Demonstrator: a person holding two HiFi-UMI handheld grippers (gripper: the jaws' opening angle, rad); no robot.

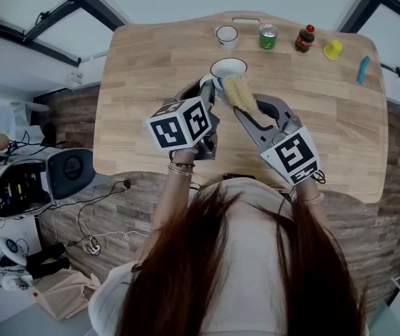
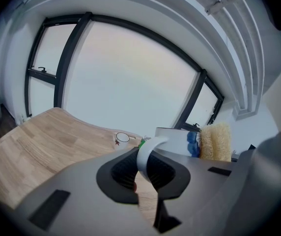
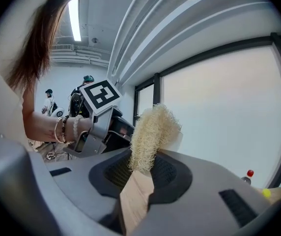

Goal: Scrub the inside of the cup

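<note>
Left gripper (image 2: 148, 170): jaws closed narrowly on the white handle (image 2: 147, 154) of the cup (image 2: 176, 140), the loop pinched between the ribbed pads and the cup body carried just ahead of them. Right gripper (image 3: 143, 173): jaws closed on the lower end of the loofah scrubber (image 3: 150, 132), whose loose fibrous end projects well beyond the pads. In the head view the cup sits over the middle of the wooden table (image 1: 151, 75) with its mouth open toward the camera; whether it rests on the board or is lifted just clear cannot be told. The scrubber lies at the near right part of the rim, and the left gripper view shows it just beside the printed wall, so its tip does not appear to be inside. The step in hand is judged to be entry of the scrubber, with scrubbing itself barely begun at most. To do it well, the free end should be brought over the mouth and lowered along the cup's axis, then turned and worked against the inner wall down to the base. Because the cup is held only by a thin loop, side loads could swing it about the handle. Light strokes, with the left gripper bracing against each push, would limit this. At the far edge a small cup (image 1: 226, 36), a green can (image 1: 268, 36) and a dark bottle (image 1: 304, 39) stand well apart from the work.
</note>
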